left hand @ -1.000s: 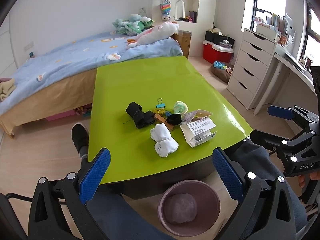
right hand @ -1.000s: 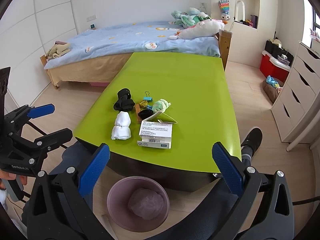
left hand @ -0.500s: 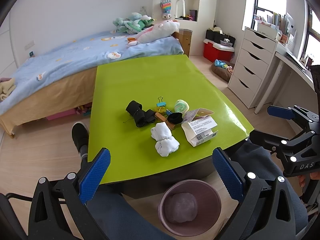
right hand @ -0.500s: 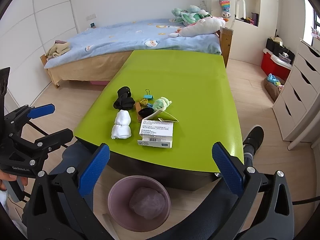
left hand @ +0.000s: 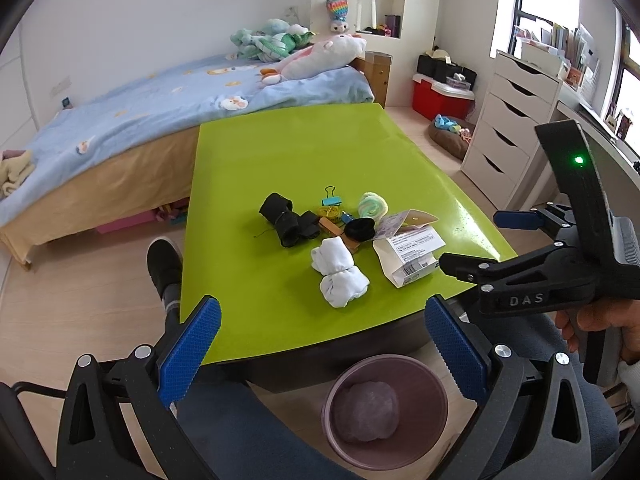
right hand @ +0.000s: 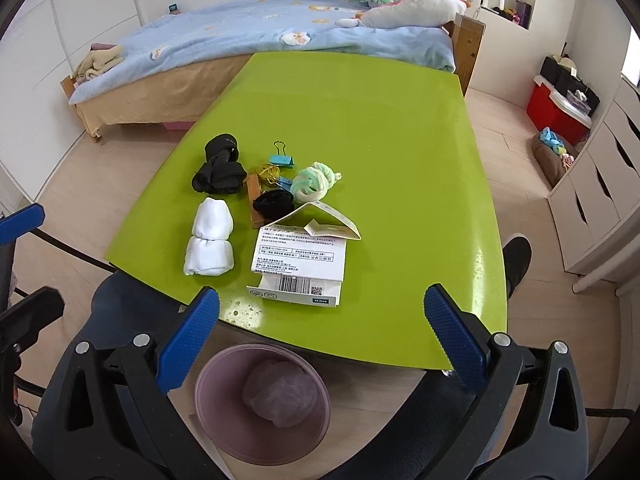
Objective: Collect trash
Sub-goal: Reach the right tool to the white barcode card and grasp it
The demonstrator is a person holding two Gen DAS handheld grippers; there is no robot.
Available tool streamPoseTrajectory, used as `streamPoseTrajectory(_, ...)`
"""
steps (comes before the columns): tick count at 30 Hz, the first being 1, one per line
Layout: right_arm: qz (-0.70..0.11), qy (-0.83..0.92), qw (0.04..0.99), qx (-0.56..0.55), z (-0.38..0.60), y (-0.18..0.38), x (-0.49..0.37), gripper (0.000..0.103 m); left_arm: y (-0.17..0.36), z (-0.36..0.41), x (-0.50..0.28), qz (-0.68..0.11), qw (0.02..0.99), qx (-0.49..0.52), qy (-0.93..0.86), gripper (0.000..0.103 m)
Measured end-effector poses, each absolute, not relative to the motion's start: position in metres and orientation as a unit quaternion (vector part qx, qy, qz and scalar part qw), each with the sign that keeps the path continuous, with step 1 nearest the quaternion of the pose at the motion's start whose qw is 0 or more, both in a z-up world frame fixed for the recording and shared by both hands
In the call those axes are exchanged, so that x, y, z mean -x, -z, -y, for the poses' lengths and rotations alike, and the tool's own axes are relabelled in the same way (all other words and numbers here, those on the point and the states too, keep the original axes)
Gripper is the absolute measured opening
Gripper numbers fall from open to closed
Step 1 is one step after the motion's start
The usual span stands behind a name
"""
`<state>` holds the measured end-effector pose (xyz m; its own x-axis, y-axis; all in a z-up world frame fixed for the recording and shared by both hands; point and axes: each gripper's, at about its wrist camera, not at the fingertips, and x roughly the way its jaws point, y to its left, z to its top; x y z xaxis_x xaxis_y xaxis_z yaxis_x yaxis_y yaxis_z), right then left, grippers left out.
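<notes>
**Q.** Which item is the likely piece of trash, and where does it lie?

**A.** Judged from the task, the opened white carton (right hand: pixel 298 266), with its torn flap and barcoded end. It lies flat on the green desk (right hand: pixel 360 128) close to the near edge, its printed label facing up. It is the item of the cluster nearest the person; the white sock roll (right hand: pixel 210 238) lies just beside it on the left.

**Q.** How does the carton lie relative to each gripper?

**A.** In the right wrist view it sits ahead of the right gripper (right hand: pixel 320 330), slightly left of the midline between the fingers. Its long axis appears to run roughly away from the camera, open end toward the near edge. In the left wrist view the same carton (left hand: pixel 408 254) lies ahead and to the right of the left gripper (left hand: pixel 318 344), turned oblique to its fingers. The right gripper is therefore the nearer and better aligned.

**Q.** State of the fingers?

**A.** Both pairs stand wide apart and hold nothing. Neither touches the desk.

**Q.** Where must the carton go?

**A.** Presumably into the mauve bin (right hand: pixel 262 404), on the floor just below the desk's near edge, between the person's knees. A crumpled translucent wad already lies inside.

**Q.** What does the coming move turn on?

**A.** Probably a short reach forward, closing across the carton's narrow width.
</notes>
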<state>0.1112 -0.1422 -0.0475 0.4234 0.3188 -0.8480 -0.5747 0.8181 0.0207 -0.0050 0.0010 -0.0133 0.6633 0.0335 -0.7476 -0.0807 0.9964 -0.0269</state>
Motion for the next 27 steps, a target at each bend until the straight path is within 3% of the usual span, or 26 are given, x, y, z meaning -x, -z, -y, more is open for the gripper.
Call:
streamPoseTrajectory(14, -0.5, -0.253, 0.813, 0.158, 0.11, 0.084, -0.135, 0.1, 0.026, -0.01, 0.002, -0.427, 0.903, 0.041, -0.04, 0.098)
streamPoseTrajectory(15, -0.5, -0.255, 0.813, 0.156, 0.11, 0.085, -0.136, 0.099, 0.026, -0.01, 0.002, -0.427, 0.902, 0.042, -0.041, 0.098)
streamPoseTrajectory(18, -0.501, -0.26, 0.811, 0.154, 0.11, 0.086, -0.138, 0.074, 0.028, -0.011, 0.0, -0.43, 0.901, 0.045, -0.041, 0.098)
streamPoseTrajectory(21, -0.501, -0.268, 0.809, 0.15, 0.111, 0.086, -0.138, 0.065, 0.03, -0.01, -0.002, -0.432, 0.9, 0.046, -0.039, 0.098)
streamPoseTrajectory(27, -0.483, -0.28, 0.818, 0.137, 0.116, 0.07, -0.132, 0.064, 0.033, -0.007, -0.013, -0.435, 0.899, 0.042, -0.034, 0.098)
